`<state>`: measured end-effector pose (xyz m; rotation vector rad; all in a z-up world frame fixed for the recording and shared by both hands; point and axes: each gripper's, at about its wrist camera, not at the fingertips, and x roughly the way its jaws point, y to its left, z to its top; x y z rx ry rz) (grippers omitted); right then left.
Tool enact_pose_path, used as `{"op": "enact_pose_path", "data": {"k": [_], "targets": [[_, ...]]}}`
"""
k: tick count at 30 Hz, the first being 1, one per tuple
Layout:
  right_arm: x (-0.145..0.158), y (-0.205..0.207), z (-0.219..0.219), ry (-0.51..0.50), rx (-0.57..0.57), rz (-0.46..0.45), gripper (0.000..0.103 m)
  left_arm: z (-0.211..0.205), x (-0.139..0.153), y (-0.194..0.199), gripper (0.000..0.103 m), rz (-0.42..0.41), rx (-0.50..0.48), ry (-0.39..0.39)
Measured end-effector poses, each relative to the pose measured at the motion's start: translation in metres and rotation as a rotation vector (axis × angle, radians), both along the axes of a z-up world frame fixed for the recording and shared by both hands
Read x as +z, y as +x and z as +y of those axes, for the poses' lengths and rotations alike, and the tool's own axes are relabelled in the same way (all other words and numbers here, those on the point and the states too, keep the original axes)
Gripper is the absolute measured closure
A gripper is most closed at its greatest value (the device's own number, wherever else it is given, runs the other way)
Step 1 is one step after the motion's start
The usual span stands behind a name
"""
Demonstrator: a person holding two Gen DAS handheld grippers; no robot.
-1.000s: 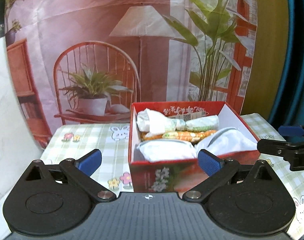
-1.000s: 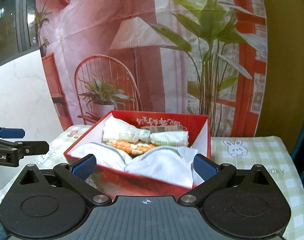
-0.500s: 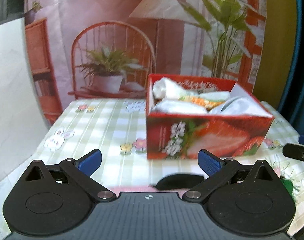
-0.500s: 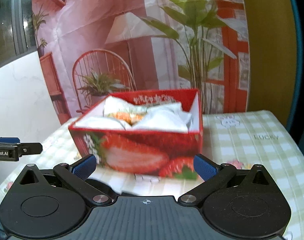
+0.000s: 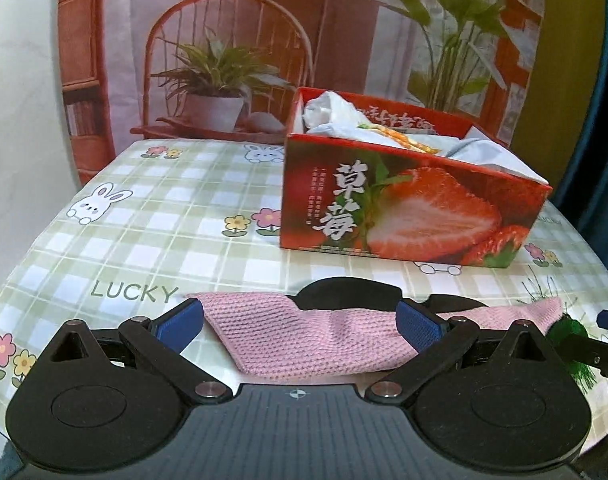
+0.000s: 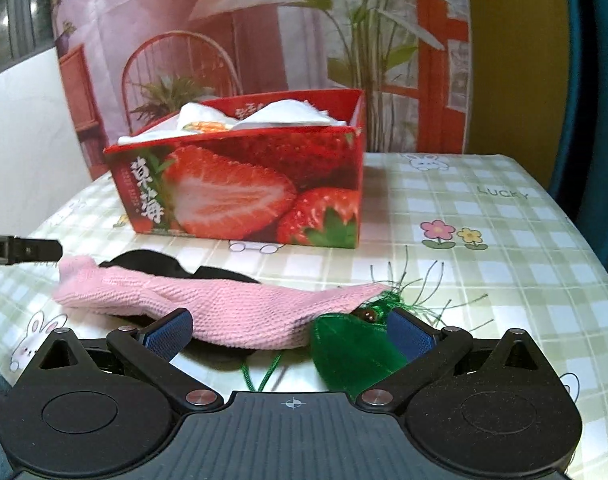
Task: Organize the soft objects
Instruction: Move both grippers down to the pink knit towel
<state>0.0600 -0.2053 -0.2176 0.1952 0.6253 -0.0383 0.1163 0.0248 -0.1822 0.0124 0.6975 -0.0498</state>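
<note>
A pink knitted cloth (image 5: 312,340) lies flat on the checked tablecloth, over a black soft item (image 5: 344,294). My left gripper (image 5: 300,326) is open, low over the cloth's left part, its pads either side of it. In the right wrist view the pink cloth (image 6: 232,312) runs leftward from a green tasselled item (image 6: 352,344). My right gripper (image 6: 290,330) is open over the cloth's right end and the green item. A red strawberry box (image 5: 404,208) holds white and patterned cloths (image 5: 336,114); it also shows in the right wrist view (image 6: 244,196).
The tablecloth (image 5: 164,216) has rabbit and flower prints. A printed backdrop with a chair and plants (image 5: 224,60) hangs behind the table. A white wall (image 5: 20,100) is at left. The other gripper's tip (image 6: 28,250) shows at the left edge of the right wrist view.
Both grippers have dropped from above the box to just over the table's near side. The pink cloth, black item and green item have come into view between the fingers.
</note>
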Motion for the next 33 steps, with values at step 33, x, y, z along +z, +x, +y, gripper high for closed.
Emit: {"op": "enact_pose_path", "data": {"k": [33], "targets": [[-0.035,0.048,0.052,-0.102,0.128,0.009,0.041,0.006,-0.032,0.012,0.000,0.034,-0.038,0.036]]}}
